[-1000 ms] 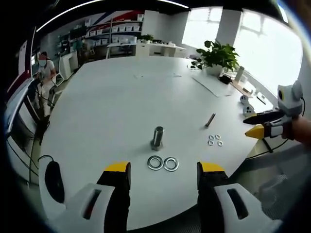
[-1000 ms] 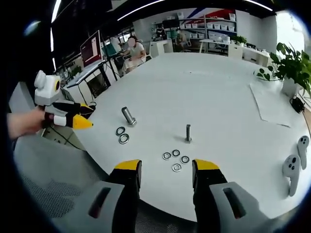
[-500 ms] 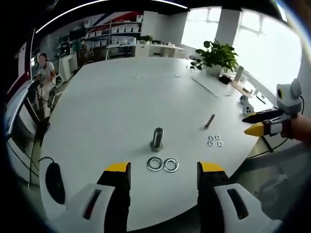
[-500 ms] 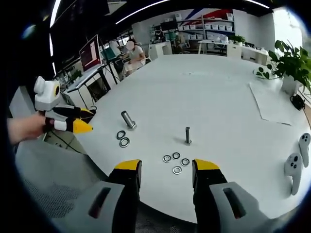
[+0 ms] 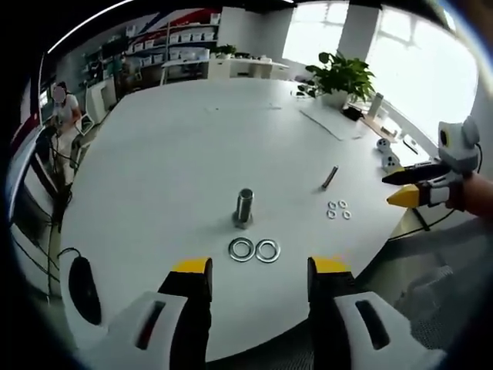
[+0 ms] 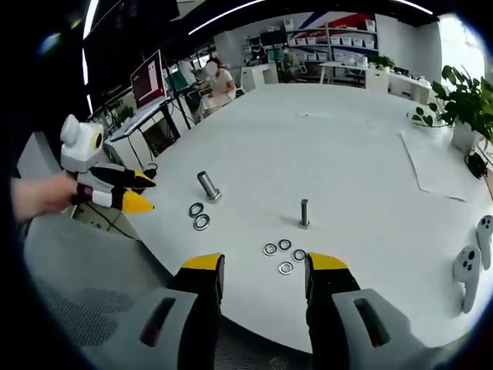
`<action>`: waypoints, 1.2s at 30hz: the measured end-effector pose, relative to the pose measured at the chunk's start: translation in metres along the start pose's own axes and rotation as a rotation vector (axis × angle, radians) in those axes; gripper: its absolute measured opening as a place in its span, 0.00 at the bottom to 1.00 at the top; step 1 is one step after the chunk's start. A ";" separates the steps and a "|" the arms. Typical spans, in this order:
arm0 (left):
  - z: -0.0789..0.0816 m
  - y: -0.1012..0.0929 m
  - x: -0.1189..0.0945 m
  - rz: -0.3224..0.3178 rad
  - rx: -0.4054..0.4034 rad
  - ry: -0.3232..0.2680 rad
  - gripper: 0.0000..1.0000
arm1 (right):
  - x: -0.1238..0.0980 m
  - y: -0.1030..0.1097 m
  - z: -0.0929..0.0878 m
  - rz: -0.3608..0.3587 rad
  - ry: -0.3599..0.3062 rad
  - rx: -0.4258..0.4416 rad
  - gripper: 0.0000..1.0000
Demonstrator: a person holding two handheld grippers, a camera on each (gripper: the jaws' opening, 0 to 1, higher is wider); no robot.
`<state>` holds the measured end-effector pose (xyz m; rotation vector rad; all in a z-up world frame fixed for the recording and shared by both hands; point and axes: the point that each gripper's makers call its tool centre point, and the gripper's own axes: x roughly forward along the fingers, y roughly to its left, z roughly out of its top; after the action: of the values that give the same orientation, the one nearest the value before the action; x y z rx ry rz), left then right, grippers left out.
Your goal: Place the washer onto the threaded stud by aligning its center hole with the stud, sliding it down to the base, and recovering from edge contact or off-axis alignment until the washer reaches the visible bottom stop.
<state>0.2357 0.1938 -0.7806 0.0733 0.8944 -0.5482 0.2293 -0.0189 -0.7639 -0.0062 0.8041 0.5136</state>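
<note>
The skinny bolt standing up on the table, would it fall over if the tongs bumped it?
Probably. The thin stud stands tall on a small base, so a nudge could tip it. It looks round, so once down it might roll on the smooth white table.

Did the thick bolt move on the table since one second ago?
No. The thick bolt keeps its place behind the two large washers; the view alone shifted.
</note>
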 end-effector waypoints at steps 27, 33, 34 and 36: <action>-0.012 0.024 0.063 -0.043 0.195 0.269 0.35 | 0.002 0.010 -0.005 0.034 0.020 -0.011 0.44; -0.013 0.027 0.078 -0.054 0.244 0.318 0.32 | 0.003 0.010 -0.006 0.037 0.025 -0.012 0.44; -0.015 0.029 0.080 -0.050 0.221 0.339 0.31 | 0.003 0.009 -0.006 0.037 0.024 -0.007 0.44; -0.013 0.030 0.082 -0.053 0.220 0.340 0.31 | 0.003 0.010 -0.006 0.039 0.022 -0.002 0.44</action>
<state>0.2817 0.1882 -0.8554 0.3518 1.1661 -0.6952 0.2226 -0.0105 -0.7679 0.0024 0.8267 0.5518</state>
